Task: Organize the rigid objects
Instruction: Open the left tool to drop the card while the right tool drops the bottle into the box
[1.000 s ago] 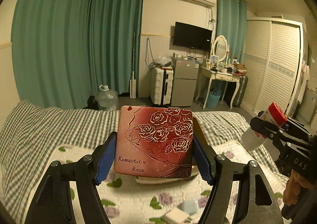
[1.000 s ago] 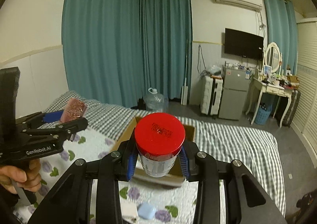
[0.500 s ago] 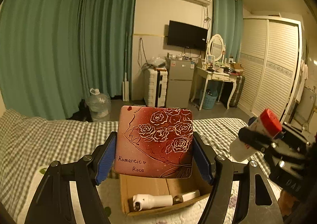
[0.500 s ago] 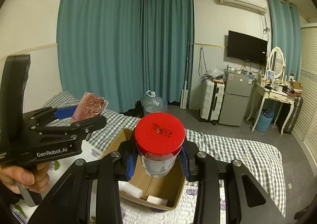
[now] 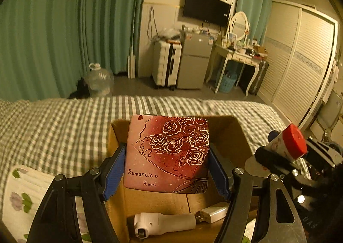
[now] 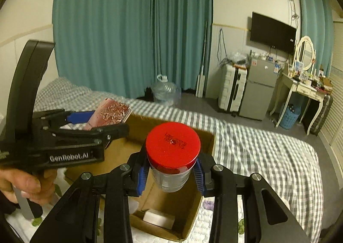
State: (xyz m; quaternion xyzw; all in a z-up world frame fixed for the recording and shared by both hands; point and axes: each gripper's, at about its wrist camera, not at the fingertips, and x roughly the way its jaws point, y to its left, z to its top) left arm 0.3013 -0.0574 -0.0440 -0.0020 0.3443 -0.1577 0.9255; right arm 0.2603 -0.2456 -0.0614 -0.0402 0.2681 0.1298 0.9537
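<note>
Left wrist view: left hand-held gripper (image 5: 166, 170) pinches a red rose-printed square tin (image 5: 167, 154) over the brown cardboard box (image 5: 227, 135); right hand-held gripper (image 6: 171, 175) clamps a red-lidded, seemingly clear jar (image 6: 172, 152).

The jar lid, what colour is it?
Red. The jar lid shows best in the right wrist view, held in the right gripper.

Box (image 5: 227, 135) on the bed (image 5: 64, 127), tin (image 5: 167, 154) and jar (image 6: 173, 152) held above it, jar right of tin, charger (image 5: 212, 214) inside.
</note>
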